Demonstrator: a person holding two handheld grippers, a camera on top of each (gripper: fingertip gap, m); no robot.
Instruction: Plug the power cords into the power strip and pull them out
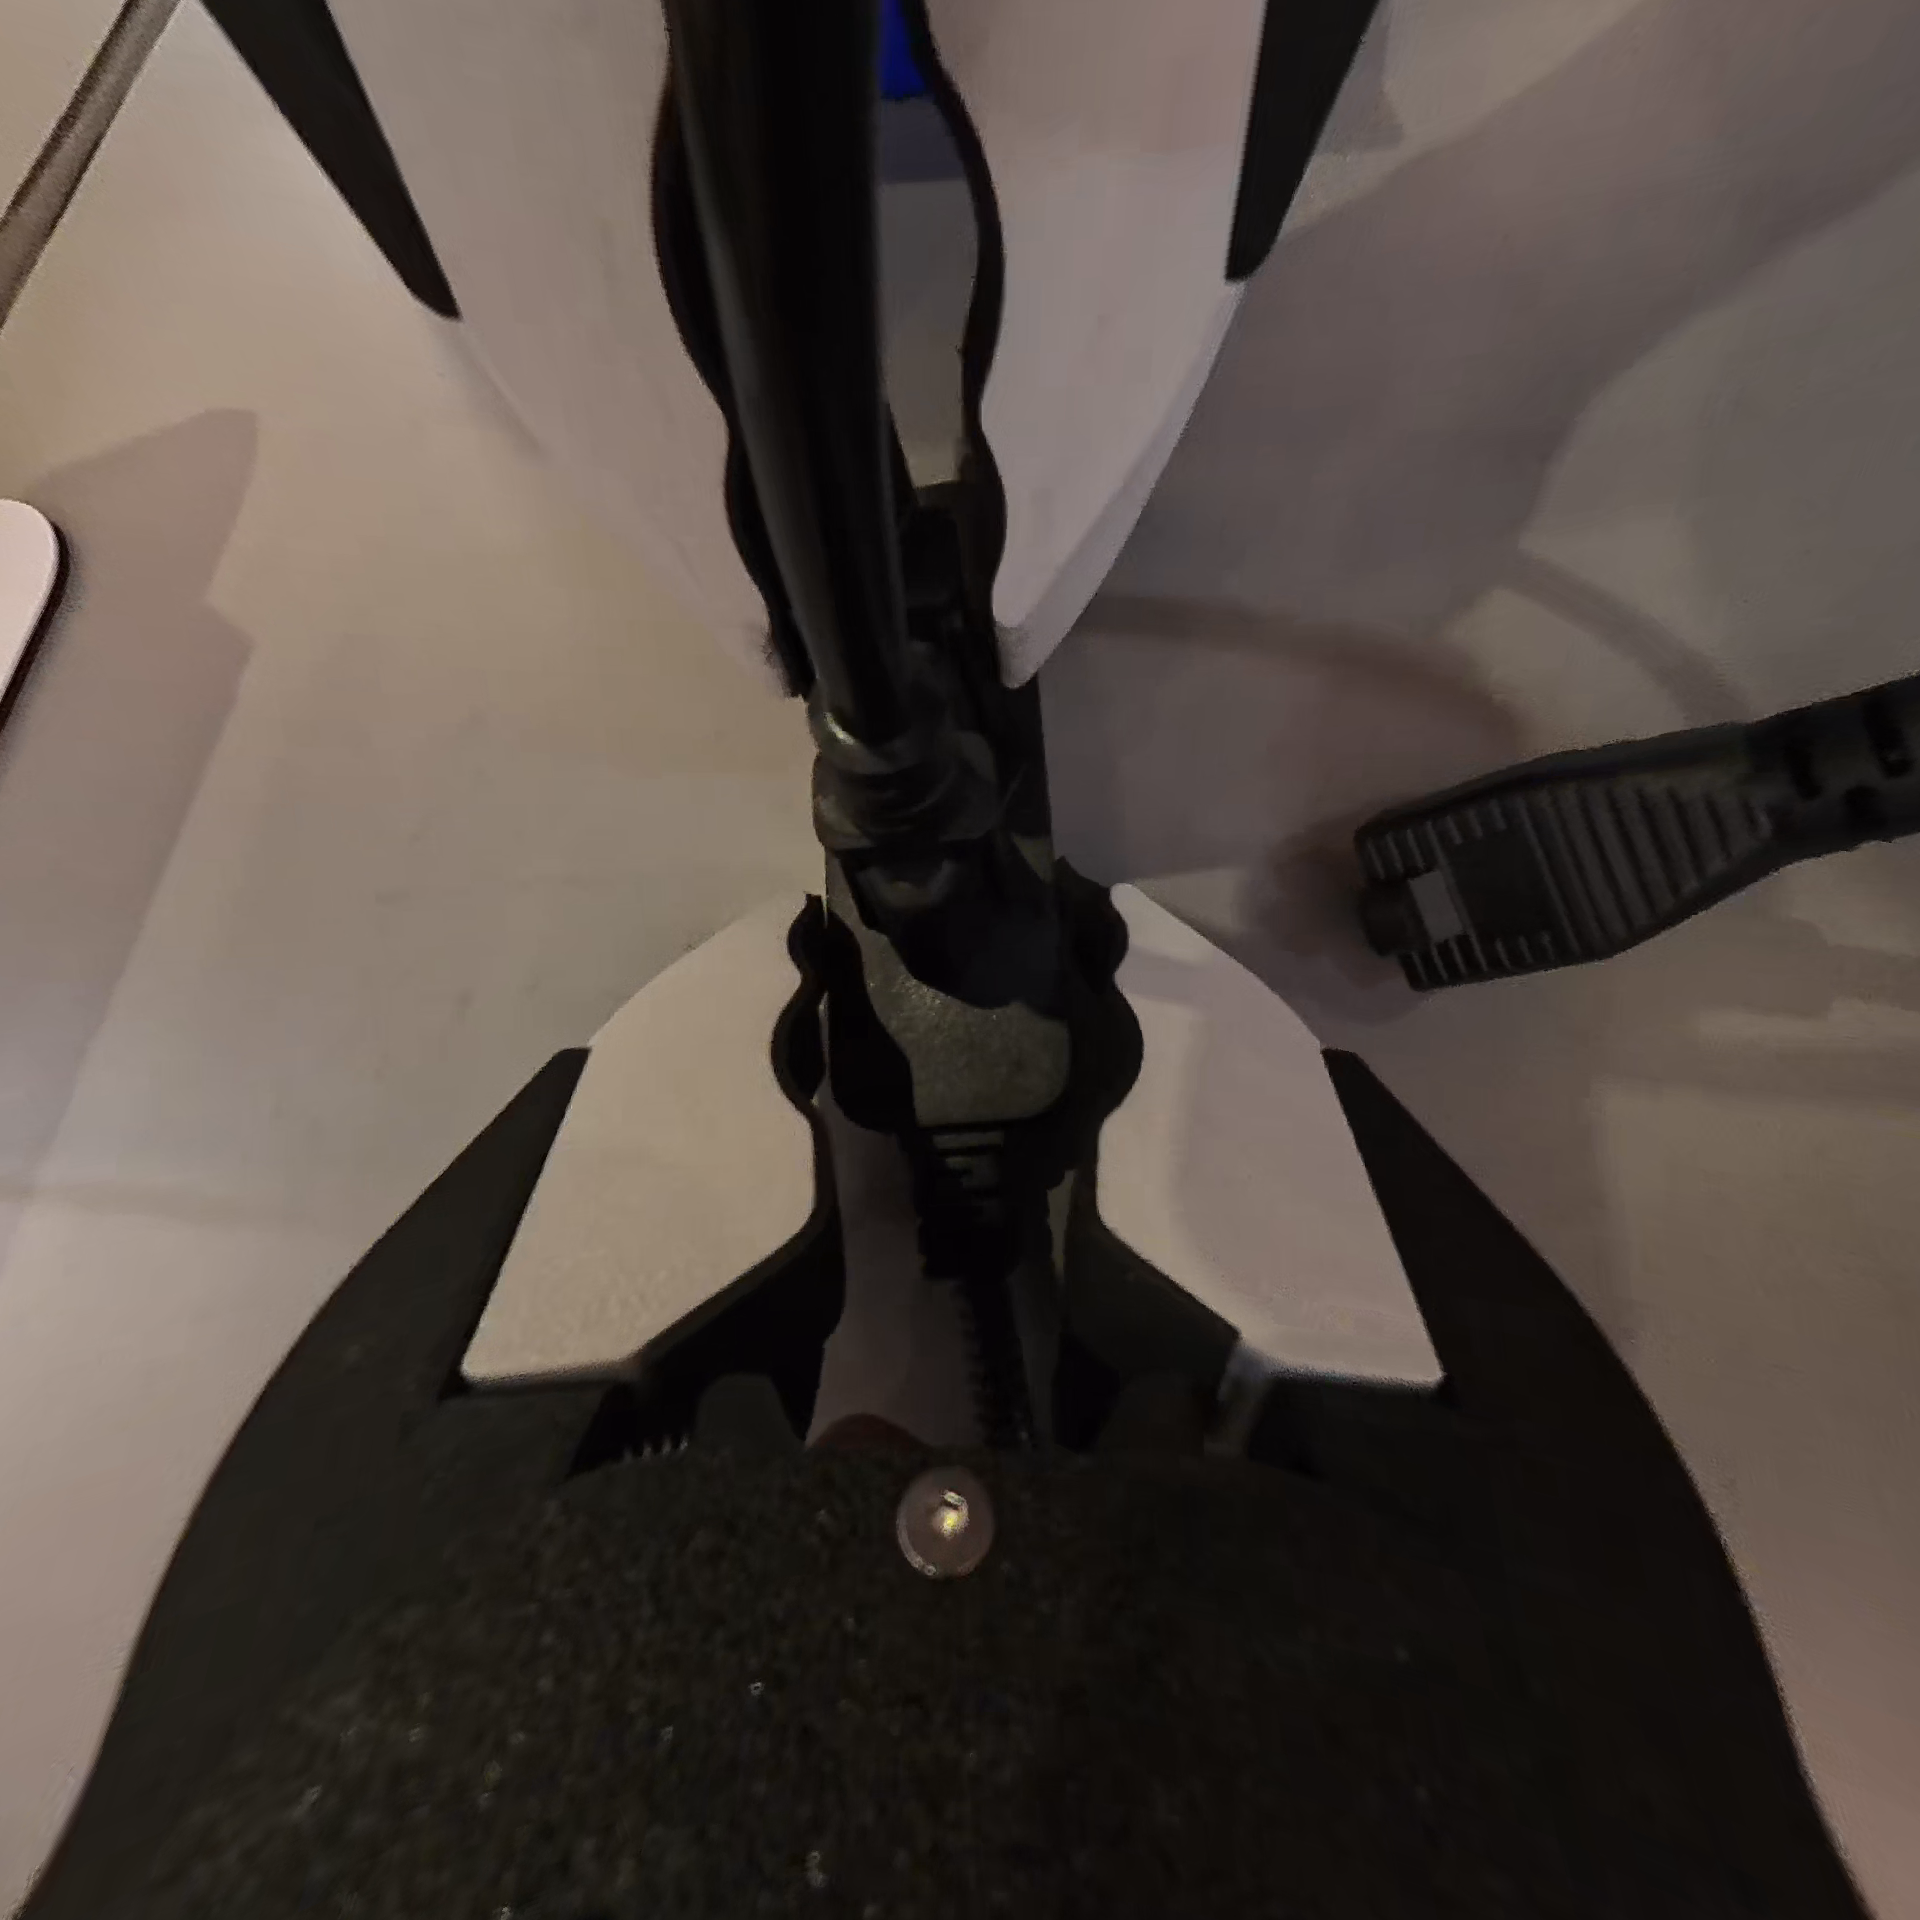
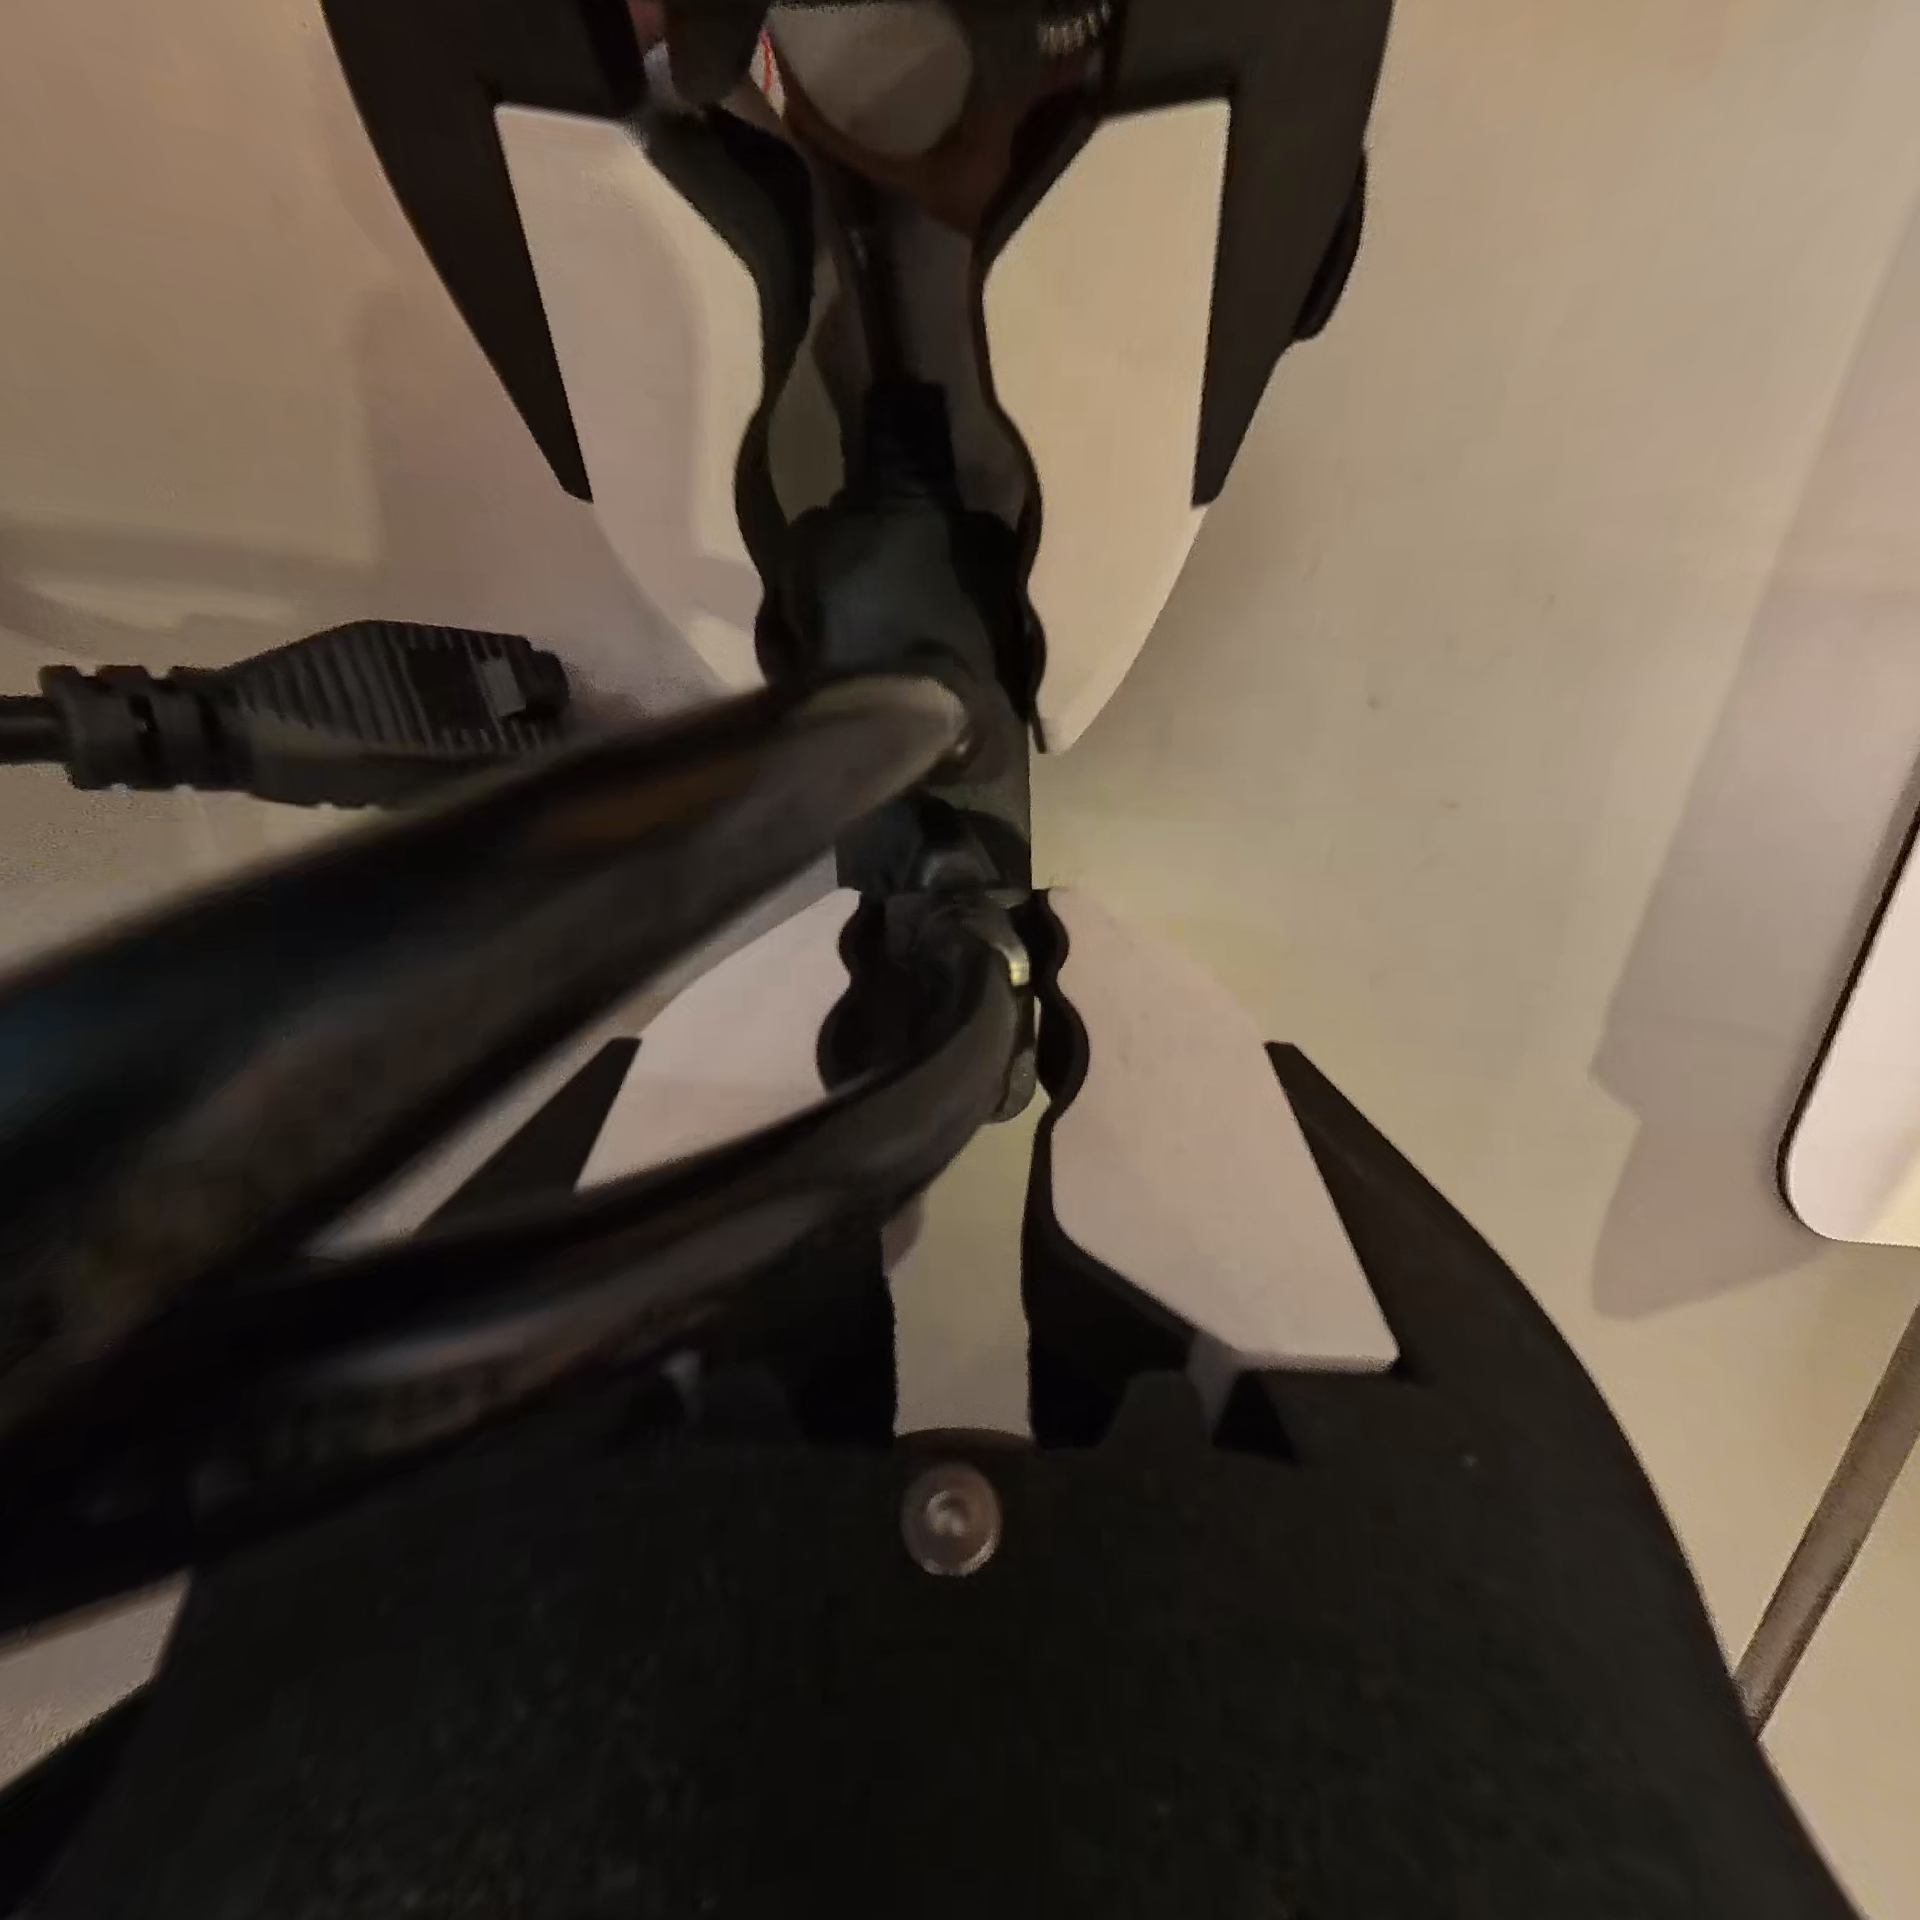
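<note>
In the left wrist view my left gripper [image 1: 961, 997] is shut on the black plug [image 1: 977, 1049] of a power cord. Its cable [image 1: 790, 416] runs up between the fingers of the right gripper, which faces mine from the top. In the right wrist view my right gripper [image 2: 951, 987] is shut on the bundled black cable [image 2: 623, 1195], close to its wire tie. The left gripper [image 2: 904, 623] holds the plug [image 2: 894, 592] just beyond. A second black plug [image 1: 1558, 883] lies free on the white table, also in the right wrist view [image 2: 343, 707].
A white rounded object, perhaps the power strip, shows at the left edge of the left wrist view [image 1: 21, 603] and at the right edge of the right wrist view [image 2: 1860, 1039]. A thin grey rod [image 2: 1829, 1538] crosses the table edge. Less than 4 cm separates the two grippers' tips.
</note>
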